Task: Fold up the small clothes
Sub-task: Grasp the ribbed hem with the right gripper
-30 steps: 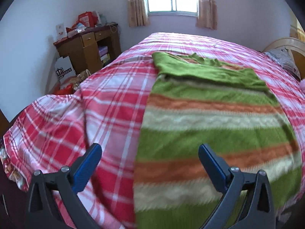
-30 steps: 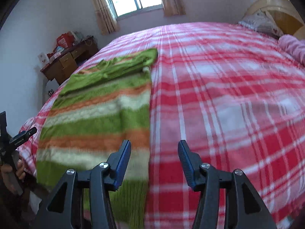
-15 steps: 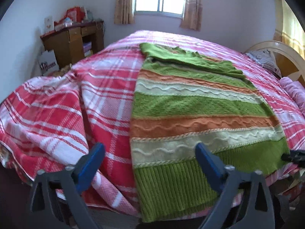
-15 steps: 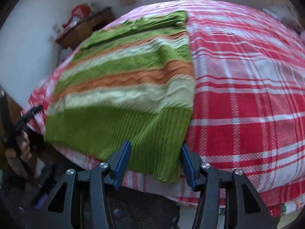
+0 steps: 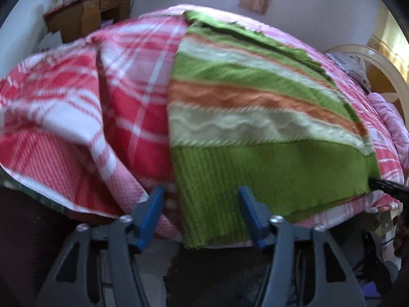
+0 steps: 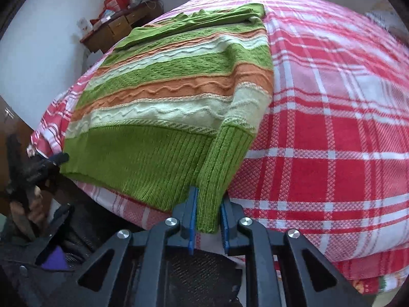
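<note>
One striped sweater (image 6: 179, 97) is laid on one plaid bedspread (image 6: 332, 102). Right gripper (image 6: 207, 220) is clamped on its hem; left gripper (image 5: 200, 213) is held wide, hem corner apparently between fingers, blurred.

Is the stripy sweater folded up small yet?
Not yet. The sweater lies spread along the bed, with only its sleeves folded over it.

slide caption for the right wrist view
Right gripper clamps the ribbed hem corner of a striped sweater lying on a red plaid bed.
</note>
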Demonstrator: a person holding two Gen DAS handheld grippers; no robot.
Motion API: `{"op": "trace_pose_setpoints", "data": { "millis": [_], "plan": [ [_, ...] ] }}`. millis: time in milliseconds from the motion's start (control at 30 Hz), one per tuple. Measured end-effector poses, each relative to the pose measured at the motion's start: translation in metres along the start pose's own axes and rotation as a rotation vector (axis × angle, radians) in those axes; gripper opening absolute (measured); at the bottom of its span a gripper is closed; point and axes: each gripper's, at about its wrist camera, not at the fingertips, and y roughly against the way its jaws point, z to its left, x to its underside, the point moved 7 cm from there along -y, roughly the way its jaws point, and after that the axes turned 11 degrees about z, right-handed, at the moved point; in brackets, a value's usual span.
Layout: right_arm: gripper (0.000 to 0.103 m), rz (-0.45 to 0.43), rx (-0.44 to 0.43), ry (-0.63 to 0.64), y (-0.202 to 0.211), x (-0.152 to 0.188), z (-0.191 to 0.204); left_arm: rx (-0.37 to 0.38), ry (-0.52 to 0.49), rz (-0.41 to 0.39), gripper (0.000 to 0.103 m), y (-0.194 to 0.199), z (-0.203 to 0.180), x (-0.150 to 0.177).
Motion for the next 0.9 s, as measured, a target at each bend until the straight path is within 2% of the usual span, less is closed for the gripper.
{"op": "trace_pose_setpoints", "data": {
  "millis": [67,133,200,367,467,533,700,800,900],
  "plan": [
    [0.016,-0.004,-0.021,-0.019,0.001,0.0,-0.002,0.041,0.03,-0.011,0.044,0.0,0.002,0.001],
    [0.016,-0.002,-0.029,-0.022,0.003,0.0,0.0,0.078,0.015,-0.043,0.008,0.005,0.0,0.002],
    [0.012,0.006,-0.069,-0.038,0.006,-0.001,0.0,0.091,0.008,-0.038,0.009,0.007,-0.002,0.002],
    [0.011,-0.021,-0.205,-0.078,0.026,-0.012,0.007,0.096,-0.01,-0.065,0.006,0.023,-0.006,-0.006],
    [0.011,-0.06,-0.306,-0.1,0.043,-0.028,0.015,0.119,-0.018,-0.1,0.006,0.04,-0.013,-0.028],
    [0.011,-0.089,-0.337,-0.101,0.054,-0.043,0.018,0.131,-0.039,-0.134,0.006,0.051,-0.021,-0.048],
    [0.011,-0.175,-0.303,-0.095,0.073,-0.099,0.007,0.143,-0.06,-0.198,0.006,0.061,-0.034,-0.11],
    [0.011,-0.211,-0.251,-0.088,0.073,-0.133,0.0,0.104,-0.046,-0.235,0.006,0.058,-0.033,-0.15],
    [0.011,-0.224,-0.19,-0.097,0.059,-0.163,-0.009,0.052,-0.032,-0.237,0.006,0.051,-0.027,-0.175]
  ]
}}
